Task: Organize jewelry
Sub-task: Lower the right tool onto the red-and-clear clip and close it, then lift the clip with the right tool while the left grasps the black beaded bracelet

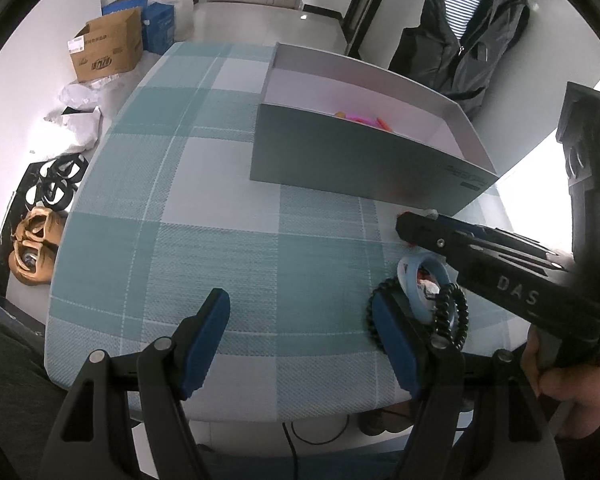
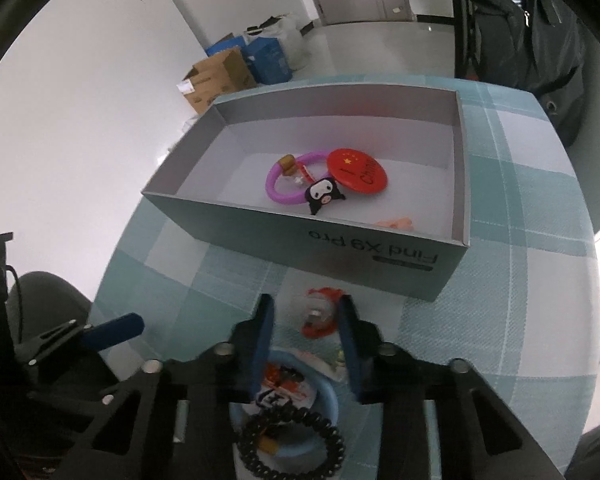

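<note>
An open grey-teal box (image 2: 380, 248) stands on the checked tablecloth and holds a purple ring (image 2: 278, 190), a red round badge (image 2: 358, 170), a black-and-white cartoon charm (image 2: 322, 196) and a small peach piece (image 2: 394, 224). My right gripper (image 2: 306, 322) is open, its fingers on either side of a red-and-clear ornament (image 2: 320, 314) lying before the box. Below it lie a light blue bangle (image 2: 324, 394) and a black coiled hair tie (image 2: 292, 444). My left gripper (image 1: 300, 320) is open and empty over the cloth. The bangle (image 1: 414, 284) and hair tie (image 1: 454, 312) lie by its right finger.
The box (image 1: 360, 164) sits at the table's far right. Cardboard and blue boxes (image 1: 108, 50) stand on the floor beyond the table, shoes (image 1: 34, 248) lie at the left, and a dark jacket (image 1: 464, 36) hangs at the far right.
</note>
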The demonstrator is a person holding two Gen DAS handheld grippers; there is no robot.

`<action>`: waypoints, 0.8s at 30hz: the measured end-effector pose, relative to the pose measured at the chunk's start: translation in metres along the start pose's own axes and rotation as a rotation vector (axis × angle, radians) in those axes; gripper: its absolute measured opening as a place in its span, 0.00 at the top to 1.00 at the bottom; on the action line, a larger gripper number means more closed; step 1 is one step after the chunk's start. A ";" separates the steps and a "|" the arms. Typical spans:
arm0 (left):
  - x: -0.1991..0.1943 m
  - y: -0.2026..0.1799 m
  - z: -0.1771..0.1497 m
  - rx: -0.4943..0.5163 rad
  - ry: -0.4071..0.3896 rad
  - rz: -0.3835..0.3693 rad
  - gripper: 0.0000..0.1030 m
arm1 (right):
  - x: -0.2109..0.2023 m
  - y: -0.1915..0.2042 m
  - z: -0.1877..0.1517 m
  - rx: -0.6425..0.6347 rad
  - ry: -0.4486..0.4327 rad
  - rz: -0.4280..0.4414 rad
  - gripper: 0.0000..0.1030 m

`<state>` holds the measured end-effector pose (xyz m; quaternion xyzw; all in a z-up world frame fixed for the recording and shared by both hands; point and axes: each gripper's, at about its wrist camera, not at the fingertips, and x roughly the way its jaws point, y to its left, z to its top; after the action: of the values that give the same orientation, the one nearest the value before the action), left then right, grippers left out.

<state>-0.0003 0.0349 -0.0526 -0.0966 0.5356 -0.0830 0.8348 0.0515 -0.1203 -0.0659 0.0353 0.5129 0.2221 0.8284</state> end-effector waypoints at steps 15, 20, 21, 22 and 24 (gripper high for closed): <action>-0.002 -0.013 0.001 0.039 -0.005 -0.125 0.32 | -0.022 -0.019 -0.001 0.073 -0.056 0.063 0.82; -0.006 -0.027 -0.003 0.087 -0.018 -0.172 0.32 | -0.035 -0.024 -0.008 0.094 -0.084 0.084 0.82; -0.007 -0.030 -0.004 0.101 -0.025 -0.174 0.32 | -0.037 -0.026 -0.009 0.100 -0.089 0.087 0.82; -0.010 -0.035 -0.006 0.122 -0.035 -0.185 0.32 | -0.040 -0.029 -0.010 0.106 -0.094 0.089 0.82; -0.016 -0.041 -0.007 0.159 -0.045 -0.232 0.32 | -0.044 -0.034 -0.012 0.119 -0.099 0.088 0.82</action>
<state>-0.0149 -0.0016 -0.0312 -0.0935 0.4937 -0.2188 0.8364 0.0361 -0.1706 -0.0442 0.1181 0.4814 0.2254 0.8387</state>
